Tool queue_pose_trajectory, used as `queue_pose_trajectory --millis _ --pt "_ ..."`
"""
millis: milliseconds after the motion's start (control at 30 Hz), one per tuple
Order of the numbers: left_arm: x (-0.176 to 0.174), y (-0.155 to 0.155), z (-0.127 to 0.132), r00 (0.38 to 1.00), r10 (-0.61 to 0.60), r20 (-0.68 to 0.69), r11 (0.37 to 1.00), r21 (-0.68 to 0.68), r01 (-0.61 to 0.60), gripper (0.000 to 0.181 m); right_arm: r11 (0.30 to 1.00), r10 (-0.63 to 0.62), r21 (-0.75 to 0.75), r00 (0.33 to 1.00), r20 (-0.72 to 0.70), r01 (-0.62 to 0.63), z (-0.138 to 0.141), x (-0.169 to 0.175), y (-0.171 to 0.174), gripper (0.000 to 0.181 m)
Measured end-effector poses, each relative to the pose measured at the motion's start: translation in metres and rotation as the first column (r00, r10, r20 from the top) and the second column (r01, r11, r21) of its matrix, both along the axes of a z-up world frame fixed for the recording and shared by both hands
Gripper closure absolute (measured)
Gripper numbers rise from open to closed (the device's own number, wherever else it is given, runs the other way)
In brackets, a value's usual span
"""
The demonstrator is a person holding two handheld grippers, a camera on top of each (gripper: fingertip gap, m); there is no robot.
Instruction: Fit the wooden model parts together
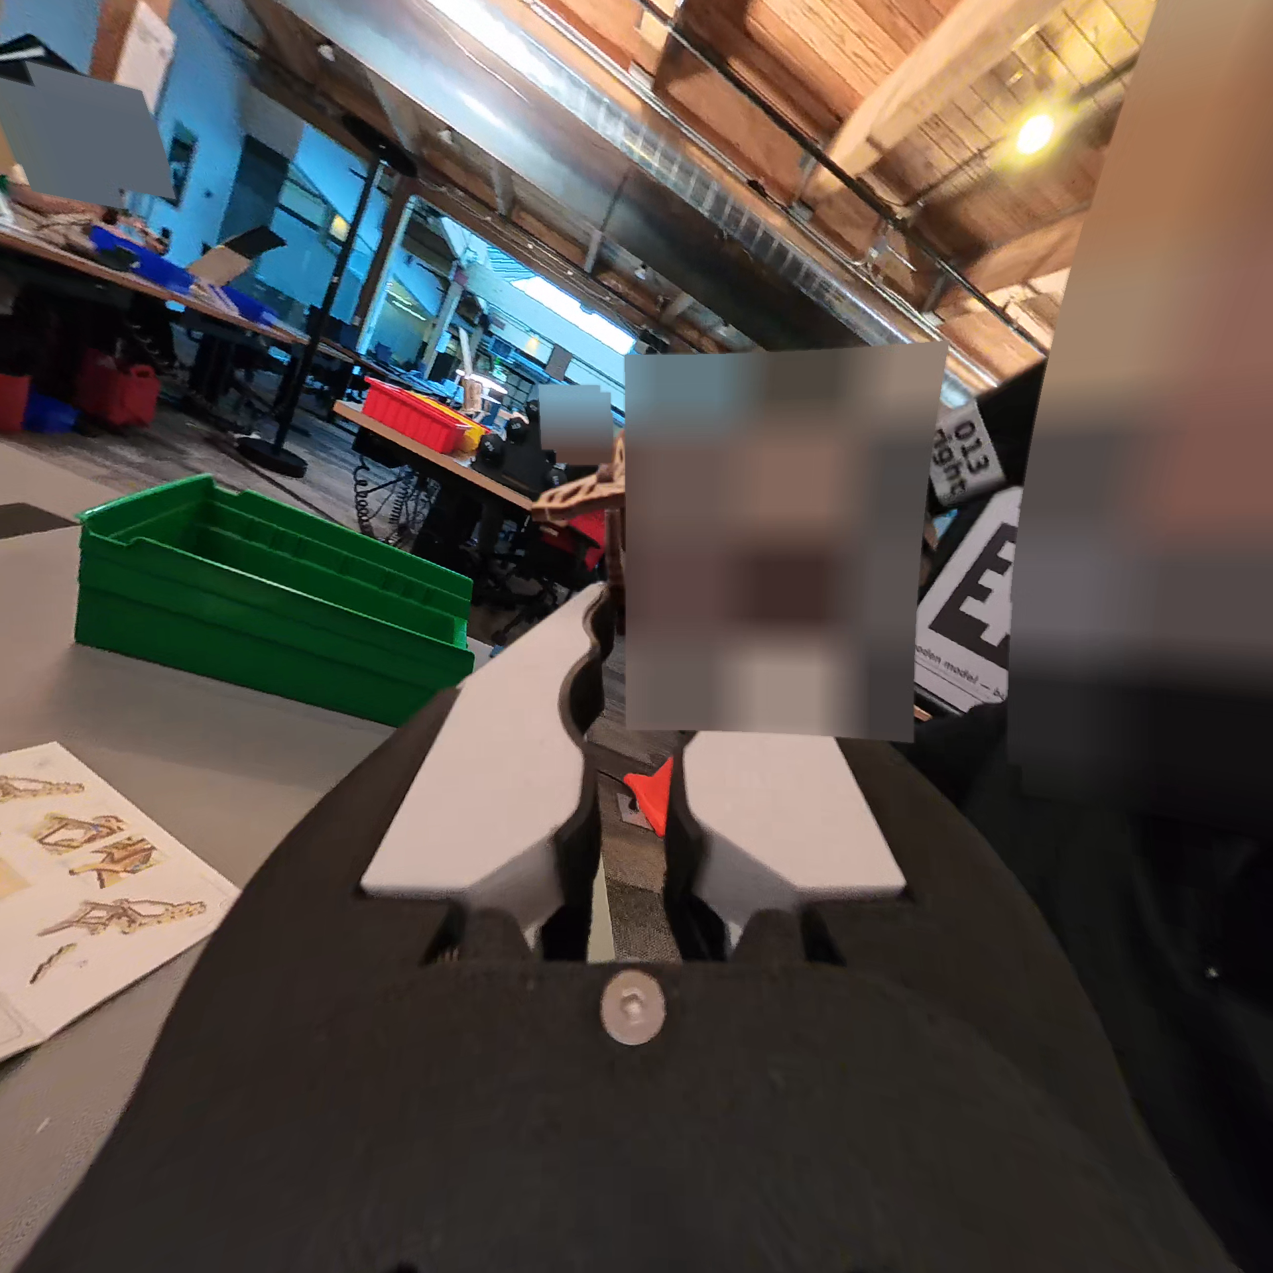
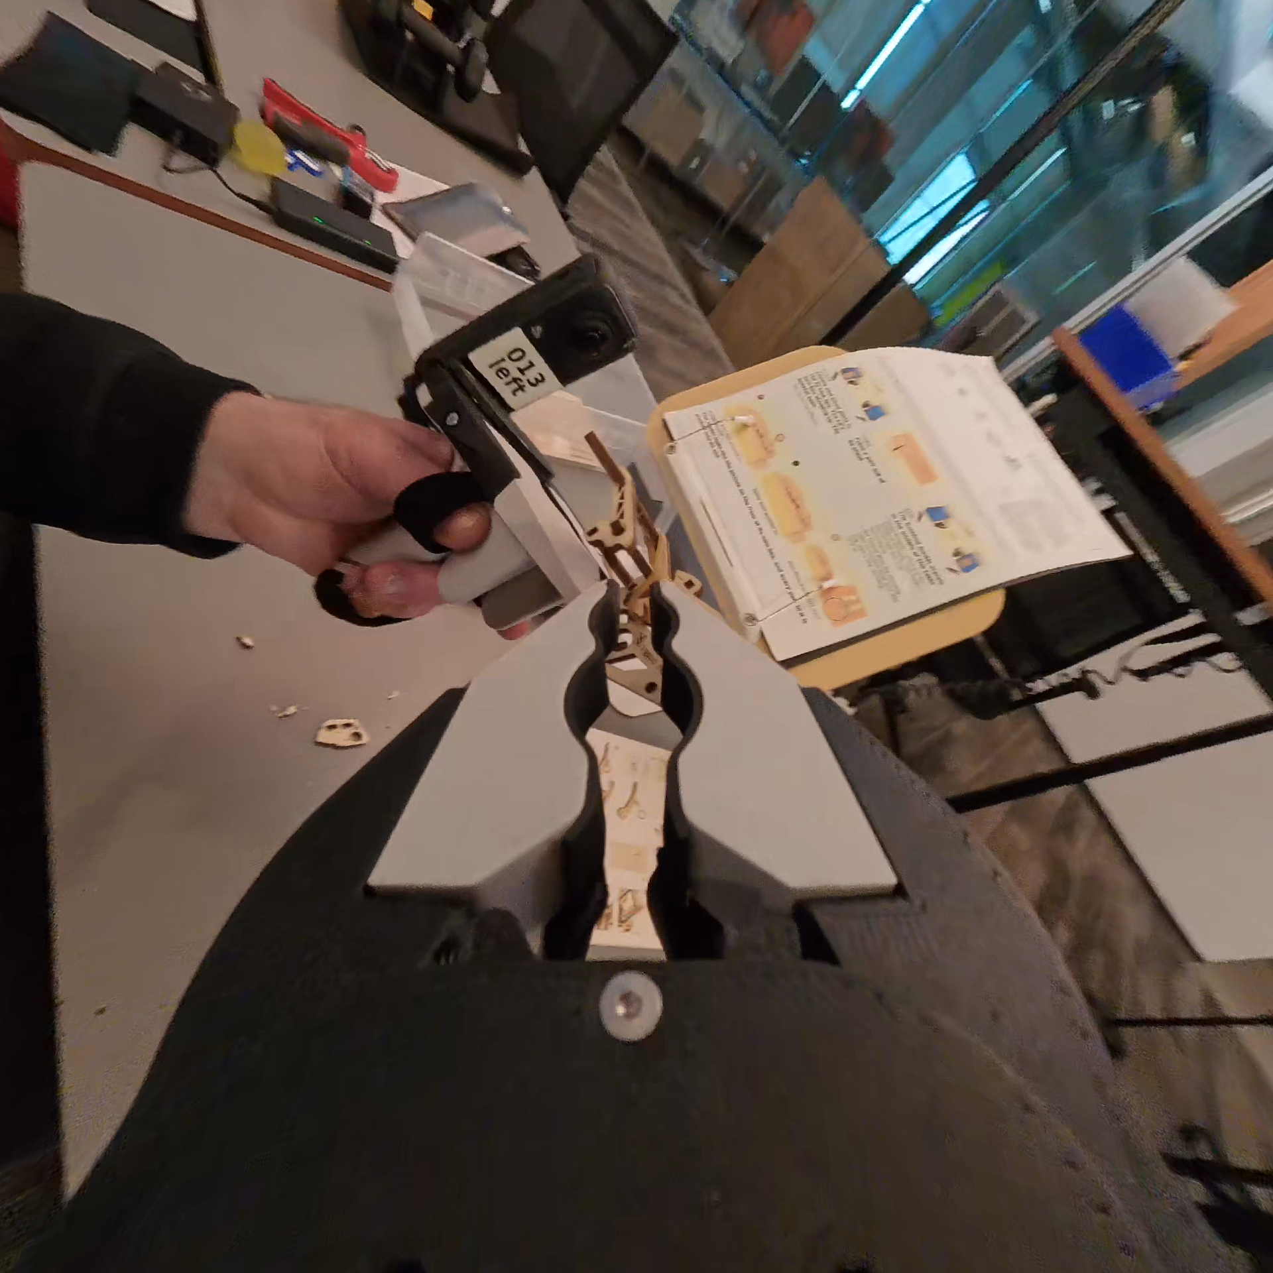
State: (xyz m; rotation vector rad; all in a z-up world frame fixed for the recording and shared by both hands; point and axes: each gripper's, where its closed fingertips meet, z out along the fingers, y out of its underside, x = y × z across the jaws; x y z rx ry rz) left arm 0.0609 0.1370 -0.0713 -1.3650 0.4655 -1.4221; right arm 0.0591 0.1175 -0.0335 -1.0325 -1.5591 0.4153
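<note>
With both hand-held grippers, left (image 2: pixel 592 551) and right (image 2: pixel 637 613), clamped on the part-built wooden model (image 2: pixel 630 544), fitting looks midway.

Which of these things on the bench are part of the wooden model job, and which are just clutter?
Job:
wooden model, held by both claws
left claw
right claw
instruction sheet
propped instruction booklet

Clutter:
green bins
wood scraps
red tool
black power bank
</note>
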Motion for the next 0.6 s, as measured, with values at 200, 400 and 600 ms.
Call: queue_pose_trajectory --millis 200,400,600 --pt "0.010 -0.003 0.006 0.991 0.115 -0.068 0.993 0.036 -0.113 0.173 0.998 -0.045 0.046 0.995 -0.089 0.049 -0.012 -0.006 0.012 0.172" --pt "0.018 -0.005 0.014 0.982 0.175 -0.071 0.984 0.056 -0.171 0.174 0.988 -0.072 0.121 0.975 -0.211 0.100 -0.002 -0.002 0.014 0.181" --pt "0.019 -0.001 0.016 0.972 0.225 -0.072 0.972 0.085 -0.219 0.174 0.979 -0.106 0.144 0.964 -0.242 0.144 0.000 0.002 0.018 0.181"
